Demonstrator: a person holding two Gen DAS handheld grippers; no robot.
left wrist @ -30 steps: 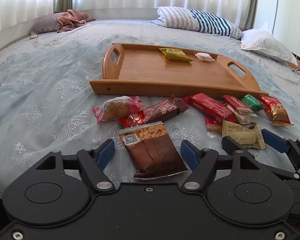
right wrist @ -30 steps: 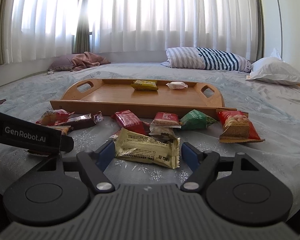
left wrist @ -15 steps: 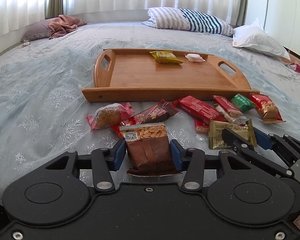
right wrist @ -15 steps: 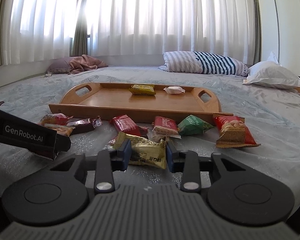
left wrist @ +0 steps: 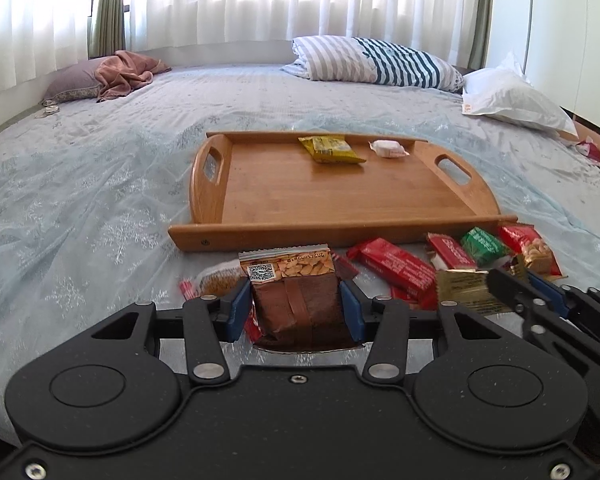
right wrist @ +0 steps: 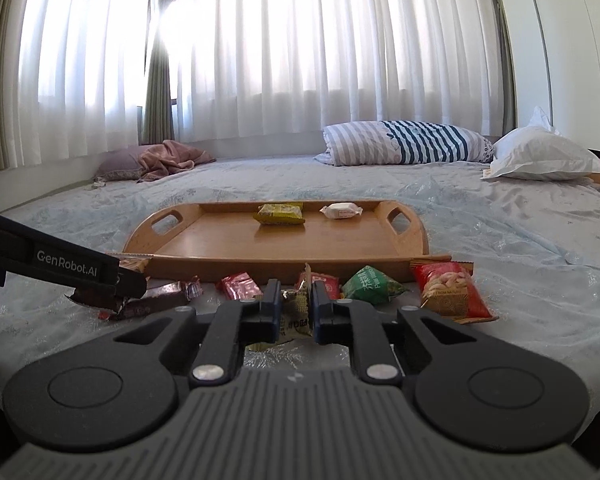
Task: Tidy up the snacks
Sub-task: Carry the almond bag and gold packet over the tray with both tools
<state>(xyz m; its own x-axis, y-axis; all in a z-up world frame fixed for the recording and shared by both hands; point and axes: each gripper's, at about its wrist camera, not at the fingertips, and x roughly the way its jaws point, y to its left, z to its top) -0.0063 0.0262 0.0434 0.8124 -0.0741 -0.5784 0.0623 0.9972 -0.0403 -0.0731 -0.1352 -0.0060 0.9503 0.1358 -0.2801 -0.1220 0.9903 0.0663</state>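
On my left wrist view the left hand-held gripper [left wrist: 296, 311] sits at lower centre, its blue pads clamped on the sides of a brown peanut snack pack [left wrist: 296, 292]; the pack stands between the pads with its printed top edge up, in front of the near rim of the wooden tray [left wrist: 340, 200]; the tray lies on the bed [left wrist: 100, 184] mid-frame and carries a yellow packet [left wrist: 329, 149] and a small white wrapped sweet [left wrist: 388, 149] near its far edge; along the tray's near rim, right of centre, lie a long red bar [left wrist: 396, 266], a green packet [left wrist: 483, 245] and a red nut pack [left wrist: 534, 250]; at lower right I see the right hand-held gripper [left wrist: 518, 286] pinching a gold packet [left wrist: 464, 290]; on my right wrist view that gripper's pads are drawn close together at lower centre, squeezing the gold packet [right wrist: 296, 312] so that it buckles and its sealed edge sticks up between them; the left tool's arm reaches in from the left edge, over a dark red wrapper [right wrist: 160, 296]; striped bedding [right wrist: 404, 148] and a white pillow [right wrist: 540, 156] rest at upper right
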